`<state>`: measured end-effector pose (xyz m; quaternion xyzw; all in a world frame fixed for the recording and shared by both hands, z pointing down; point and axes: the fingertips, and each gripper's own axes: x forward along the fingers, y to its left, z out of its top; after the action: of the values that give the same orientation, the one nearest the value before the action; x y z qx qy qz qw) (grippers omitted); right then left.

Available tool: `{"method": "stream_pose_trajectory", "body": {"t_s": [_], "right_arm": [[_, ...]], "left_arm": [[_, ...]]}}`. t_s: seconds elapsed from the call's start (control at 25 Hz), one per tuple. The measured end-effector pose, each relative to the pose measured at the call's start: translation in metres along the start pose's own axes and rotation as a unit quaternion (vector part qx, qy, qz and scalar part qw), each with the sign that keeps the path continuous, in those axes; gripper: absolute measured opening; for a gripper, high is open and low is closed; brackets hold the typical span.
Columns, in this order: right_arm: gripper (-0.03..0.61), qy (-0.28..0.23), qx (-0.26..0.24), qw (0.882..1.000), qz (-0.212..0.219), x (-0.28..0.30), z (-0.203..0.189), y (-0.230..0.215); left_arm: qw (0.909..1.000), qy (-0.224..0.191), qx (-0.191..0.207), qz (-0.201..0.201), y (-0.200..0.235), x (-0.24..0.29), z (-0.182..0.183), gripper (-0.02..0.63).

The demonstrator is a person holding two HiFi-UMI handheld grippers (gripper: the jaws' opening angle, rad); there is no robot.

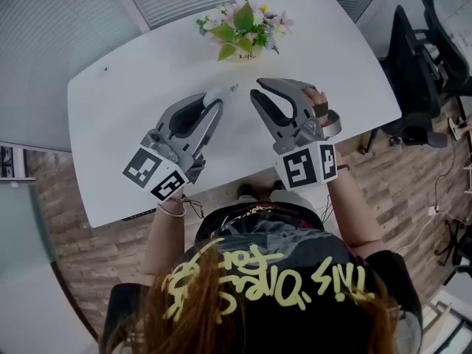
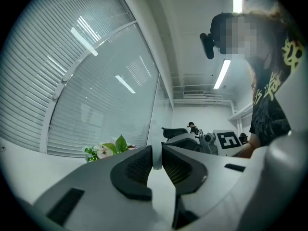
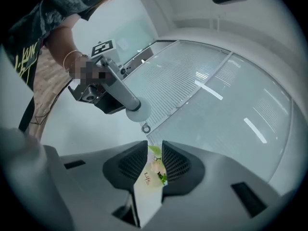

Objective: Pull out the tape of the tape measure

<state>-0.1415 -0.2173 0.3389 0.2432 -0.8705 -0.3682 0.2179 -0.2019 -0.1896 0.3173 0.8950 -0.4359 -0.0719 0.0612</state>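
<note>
Left gripper (image 2: 157, 162) pinching the white round tape measure (image 1: 214, 94) edge-on, centre of head view | right gripper (image 3: 155, 150) jaws barely parted, empty, near pull ring (image 3: 145, 128) | risk: narrow gap misses the small ring; the thinly held case could twist or slip under pull.

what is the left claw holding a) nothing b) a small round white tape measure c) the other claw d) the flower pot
b: the left claw is shut on the thin white tape measure, whose pull ring hangs below it in the right gripper view.
</note>
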Motion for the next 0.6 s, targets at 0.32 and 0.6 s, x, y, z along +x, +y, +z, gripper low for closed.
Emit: {"method": "stream_pose_trajectory", "body": {"t_s": [0.32,0.6], "right_arm": [[0.075,-0.086,0.227,0.97,-0.007,-0.011,-0.009,-0.024],[0.075,-0.084,0.274,0.958,0.005,-0.021,-0.036,-0.027]], "left_arm": [[0.9996,0.0,0.021,0.02,-0.002,0.012,-0.003,0.061],[0.9984,-0.008,0.032,0.047,-0.01,0.022,-0.005,0.061]]}}
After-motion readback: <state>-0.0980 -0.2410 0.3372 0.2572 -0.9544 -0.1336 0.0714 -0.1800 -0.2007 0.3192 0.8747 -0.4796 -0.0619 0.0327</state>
